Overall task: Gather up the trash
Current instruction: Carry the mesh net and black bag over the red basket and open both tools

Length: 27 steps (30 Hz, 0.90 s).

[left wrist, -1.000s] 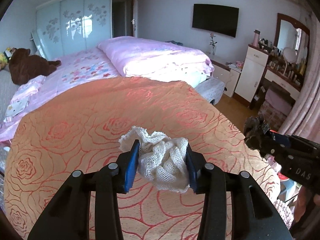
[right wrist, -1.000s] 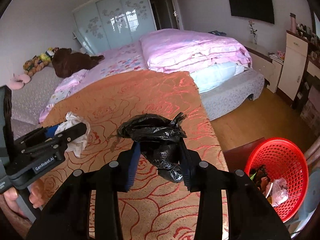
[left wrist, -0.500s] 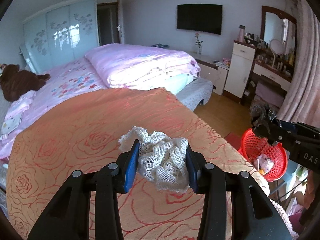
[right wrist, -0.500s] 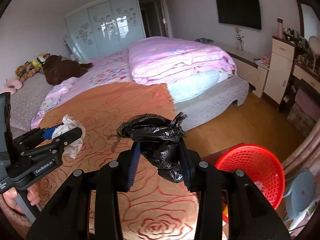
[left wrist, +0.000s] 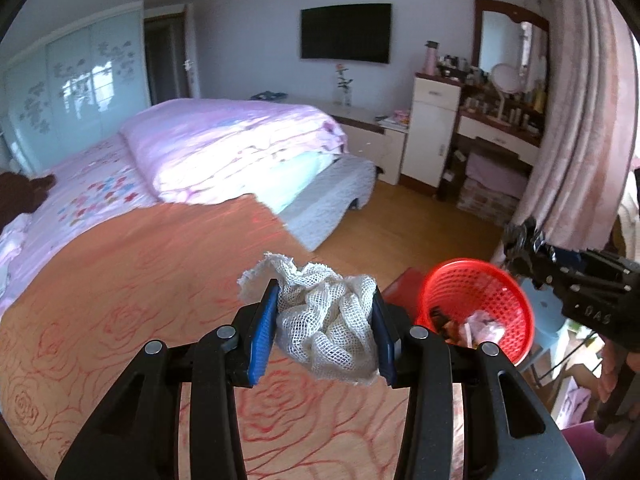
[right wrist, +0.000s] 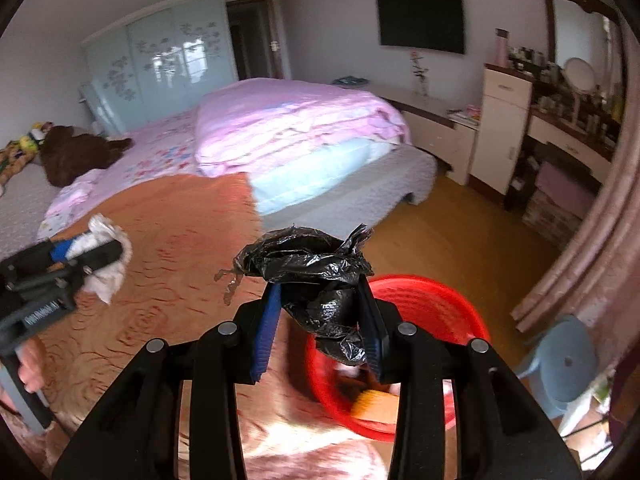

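Two handheld black grippers with blue finger pads each carry a piece of trash above the edge of a bed in a bedroom. The left gripper [left wrist: 325, 330] pinches a crumpled wad of white mesh cloth [left wrist: 326, 326] between its pads, held over an orange bedspread patterned with red roses [left wrist: 132, 276]. The right gripper [right wrist: 318, 322] clamps a scrunched black plastic bag [right wrist: 316, 276] between its pads, with the bag's crinkled top sticking up above the fingertips. A round red plastic mesh basket [left wrist: 494, 298] stands on the wooden floor just beside the bed, with some scraps already inside; from the right wrist view it lies directly behind and below the held black bag. Farther back lie a folded pink quilt [left wrist: 236, 140] on the bed, a dark wall-mounted television [left wrist: 346, 33], and a pink curtain [left wrist: 576, 120] at the right.
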Each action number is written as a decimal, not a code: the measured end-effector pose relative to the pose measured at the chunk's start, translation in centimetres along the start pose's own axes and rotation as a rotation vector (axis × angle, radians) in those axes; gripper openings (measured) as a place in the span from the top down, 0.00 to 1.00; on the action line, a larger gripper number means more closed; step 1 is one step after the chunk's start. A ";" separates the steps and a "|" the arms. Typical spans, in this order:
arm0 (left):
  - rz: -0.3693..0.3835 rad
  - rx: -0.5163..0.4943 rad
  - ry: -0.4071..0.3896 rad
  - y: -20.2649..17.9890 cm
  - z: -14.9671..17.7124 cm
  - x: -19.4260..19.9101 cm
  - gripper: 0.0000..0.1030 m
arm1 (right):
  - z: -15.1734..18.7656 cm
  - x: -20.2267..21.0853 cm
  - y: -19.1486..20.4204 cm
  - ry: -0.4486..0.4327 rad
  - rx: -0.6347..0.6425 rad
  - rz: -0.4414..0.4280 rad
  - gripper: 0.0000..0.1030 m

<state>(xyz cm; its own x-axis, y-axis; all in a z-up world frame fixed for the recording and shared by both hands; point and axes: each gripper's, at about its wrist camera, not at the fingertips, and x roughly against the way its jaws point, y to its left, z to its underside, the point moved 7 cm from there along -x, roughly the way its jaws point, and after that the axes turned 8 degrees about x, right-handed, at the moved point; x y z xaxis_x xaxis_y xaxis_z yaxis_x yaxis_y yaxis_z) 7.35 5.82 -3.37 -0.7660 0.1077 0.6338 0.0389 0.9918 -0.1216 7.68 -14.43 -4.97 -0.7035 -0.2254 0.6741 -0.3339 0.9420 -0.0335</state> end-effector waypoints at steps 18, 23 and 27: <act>0.172 -0.124 0.134 -11.7 2.1 -6.5 0.61 | 5.7 -2.8 -9.5 0.083 -0.200 0.094 0.65; 0.195 -0.178 0.154 -14.4 2.9 -8.0 0.61 | 6.2 -3.5 -10.6 0.099 -0.224 0.098 0.65; 0.219 -0.195 0.183 -15.7 3.6 -9.3 0.61 | 6.8 -4.2 -11.5 0.118 -0.254 0.091 0.65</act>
<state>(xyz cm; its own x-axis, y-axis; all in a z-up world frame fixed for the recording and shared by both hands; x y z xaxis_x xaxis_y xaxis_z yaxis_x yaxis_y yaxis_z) 11.55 -10.99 -10.17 -0.5991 0.3122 0.7373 0.3249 0.9364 -0.1325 10.20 -26.02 -12.45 -0.6404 -0.1204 0.7586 -0.0946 0.9925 0.0776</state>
